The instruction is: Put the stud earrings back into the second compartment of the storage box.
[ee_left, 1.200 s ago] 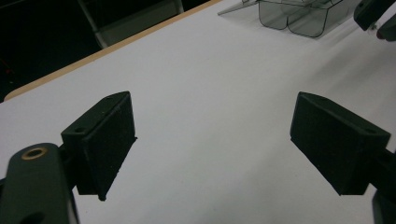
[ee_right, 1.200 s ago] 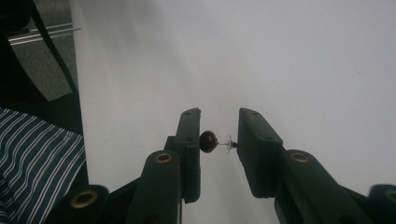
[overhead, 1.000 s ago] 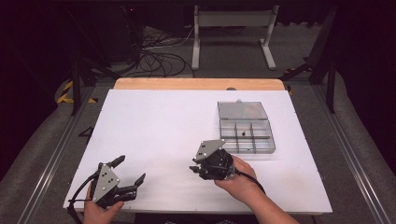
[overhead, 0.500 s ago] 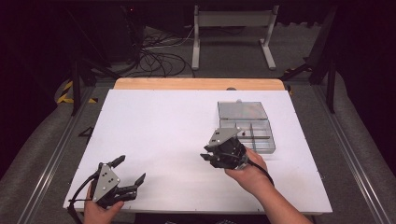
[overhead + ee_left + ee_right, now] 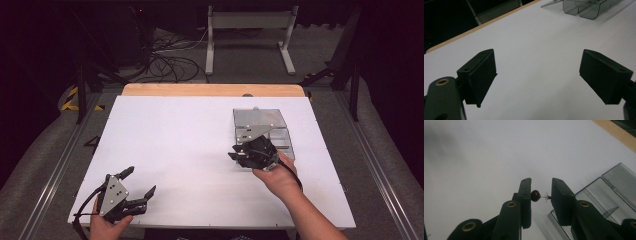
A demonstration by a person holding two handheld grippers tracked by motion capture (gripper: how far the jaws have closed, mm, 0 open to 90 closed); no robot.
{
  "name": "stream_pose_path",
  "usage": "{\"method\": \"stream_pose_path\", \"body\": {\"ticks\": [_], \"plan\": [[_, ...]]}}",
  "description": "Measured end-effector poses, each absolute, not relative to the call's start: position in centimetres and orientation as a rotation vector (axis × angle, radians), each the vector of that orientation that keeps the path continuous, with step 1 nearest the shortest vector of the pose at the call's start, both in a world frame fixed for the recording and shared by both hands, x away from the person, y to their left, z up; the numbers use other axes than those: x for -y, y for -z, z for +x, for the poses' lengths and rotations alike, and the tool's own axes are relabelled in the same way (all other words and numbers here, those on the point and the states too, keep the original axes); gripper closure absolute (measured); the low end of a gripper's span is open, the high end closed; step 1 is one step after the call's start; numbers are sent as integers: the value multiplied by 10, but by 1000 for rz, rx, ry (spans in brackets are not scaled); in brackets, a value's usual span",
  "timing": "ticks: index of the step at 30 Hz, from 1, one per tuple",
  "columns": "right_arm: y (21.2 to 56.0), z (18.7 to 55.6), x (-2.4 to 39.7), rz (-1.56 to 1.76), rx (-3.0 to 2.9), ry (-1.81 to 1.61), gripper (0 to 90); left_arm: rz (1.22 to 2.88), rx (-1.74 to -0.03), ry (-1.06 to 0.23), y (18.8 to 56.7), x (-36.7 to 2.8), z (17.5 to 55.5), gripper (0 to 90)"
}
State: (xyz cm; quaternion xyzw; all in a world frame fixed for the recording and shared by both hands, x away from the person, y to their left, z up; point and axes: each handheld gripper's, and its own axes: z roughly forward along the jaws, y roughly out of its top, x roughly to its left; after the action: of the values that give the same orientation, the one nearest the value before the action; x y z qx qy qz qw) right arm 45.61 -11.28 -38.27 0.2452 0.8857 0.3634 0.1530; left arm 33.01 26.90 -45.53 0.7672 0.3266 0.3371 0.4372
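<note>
Near the right edge of the white table (image 5: 190, 145), about midway along its depth, the right tongs (image 5: 541, 195) sit over the near-left corner of the clear plastic compartment box (image 5: 272, 131), jaws narrow and pinching a small dark red bead on a thin clear pin or post (image 5: 535, 195). In the right gripper view the bead sits against the inner face of the left jaw, and the clear stem with its little disc runs across the gap to the right jaw, so the piece's long axis lies jaw to jaw, crosswise to the tongs, not along them. The box lies ahead and to the right of the jaws in that view, its divided cells and open clear lid (image 5: 621, 176) just beyond the tips; the bead itself is over bare table right beside the box's edge, not yet above a cell as far as I can tell. Likely next move, judging from this alone: carry the piece towards the far-right corner and over a cell, then open. Which cell is not decidable; contents are too small to read in the high view. The left tongs (image 5: 137, 182) rest near the near-left corner of the table, jaws wide and holding nothing, pointed towards the box but well apart from it. The right hand (image 5: 280, 177) is the nearer one by far.
</note>
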Motion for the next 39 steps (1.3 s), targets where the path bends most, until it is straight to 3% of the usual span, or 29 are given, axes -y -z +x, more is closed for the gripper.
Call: {"method": "stream_pose_path", "body": {"ticks": [39], "plan": [[431, 544, 183, 1208, -2397, -856, 705, 1913, -816, -839, 456, -269, 331, 145]]}}
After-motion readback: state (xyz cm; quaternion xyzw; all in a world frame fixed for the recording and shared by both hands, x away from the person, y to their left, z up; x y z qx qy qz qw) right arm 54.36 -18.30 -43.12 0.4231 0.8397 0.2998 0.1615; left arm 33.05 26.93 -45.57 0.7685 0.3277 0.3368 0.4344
